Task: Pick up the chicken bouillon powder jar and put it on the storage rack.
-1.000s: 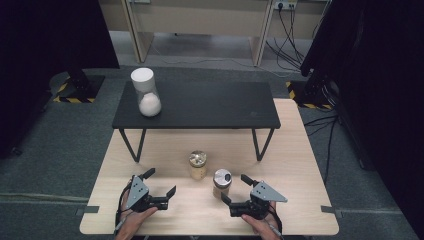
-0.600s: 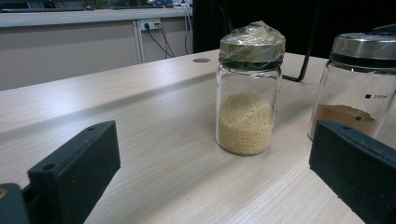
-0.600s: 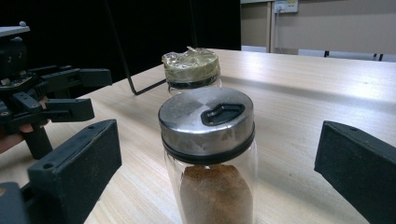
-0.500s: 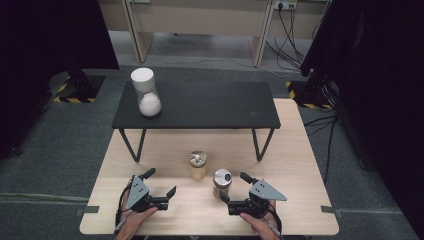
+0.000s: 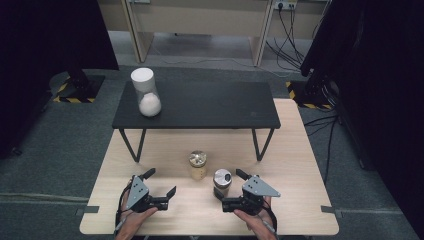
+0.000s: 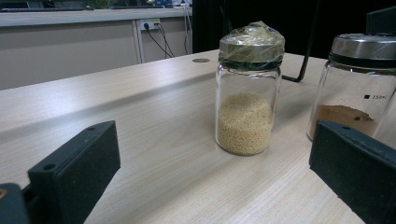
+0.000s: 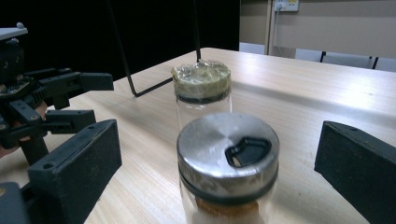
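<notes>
Where the right tongs [image 5: 218, 193] gape, the steel-lidded jar [image 5: 222, 182] stands upright between their jaws, ungripped, near the desk [image 5: 300, 200] front edge. Left tongs [image 5: 161, 187] open, empty, farther off.

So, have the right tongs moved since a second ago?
Barely. In the high view the right tongs sit about where they were, jaws open around the steel-lidded jar, which stands unmoved beside the gold-lidded jar.

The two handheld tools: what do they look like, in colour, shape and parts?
Both look alike. The left tool and the right tool have black bodies topped by a grey three-cornered plate. Each ends in two flat, black, rectangular jaws; a small round hole shows in the jaw at the left of each gripper view. A dark cable loops from the left tool. No sleeves show at the wrists.
</notes>
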### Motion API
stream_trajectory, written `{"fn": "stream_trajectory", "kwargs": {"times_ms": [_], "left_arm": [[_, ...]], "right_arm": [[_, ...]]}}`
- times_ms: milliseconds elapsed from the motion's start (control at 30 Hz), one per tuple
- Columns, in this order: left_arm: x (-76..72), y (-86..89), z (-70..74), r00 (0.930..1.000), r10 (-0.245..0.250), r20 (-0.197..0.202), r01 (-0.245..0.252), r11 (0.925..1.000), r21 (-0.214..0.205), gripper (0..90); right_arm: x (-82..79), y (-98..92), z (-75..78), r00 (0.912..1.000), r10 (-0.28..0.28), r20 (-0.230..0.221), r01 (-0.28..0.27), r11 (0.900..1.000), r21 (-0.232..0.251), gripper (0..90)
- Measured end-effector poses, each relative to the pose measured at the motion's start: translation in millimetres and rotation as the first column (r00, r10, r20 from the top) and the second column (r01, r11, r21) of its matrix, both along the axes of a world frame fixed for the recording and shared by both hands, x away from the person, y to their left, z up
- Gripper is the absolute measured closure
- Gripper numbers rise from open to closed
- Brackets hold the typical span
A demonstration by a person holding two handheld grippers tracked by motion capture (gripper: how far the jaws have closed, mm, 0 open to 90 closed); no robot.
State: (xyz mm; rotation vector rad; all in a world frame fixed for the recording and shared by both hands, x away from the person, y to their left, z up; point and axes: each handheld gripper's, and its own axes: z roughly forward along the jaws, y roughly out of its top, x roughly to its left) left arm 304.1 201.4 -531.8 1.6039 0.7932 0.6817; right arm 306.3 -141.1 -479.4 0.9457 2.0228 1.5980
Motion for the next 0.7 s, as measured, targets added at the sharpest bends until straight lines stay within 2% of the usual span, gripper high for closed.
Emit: {"fn": "stream_trajectory", "kwargs": {"times_ms": [333,700], "left_arm": [[-0.4,-0.2,0.0,1.0,-0.004,0.001,0.004,1.0,0.0,1.0],[-0.4,-0.3,0.0,1.0,-0.004,0.001,0.004,1.0,0.001,1.0]], "right_arm": [[2.8,17.5,13.2,0.9999,-0.015,-0.001,0.015,0.9993,-0.034,1.0],[3.0,35.9,24.2,0.9984,-0.048,-0.03,0.047,0.9975,-0.052,2.3]]}}
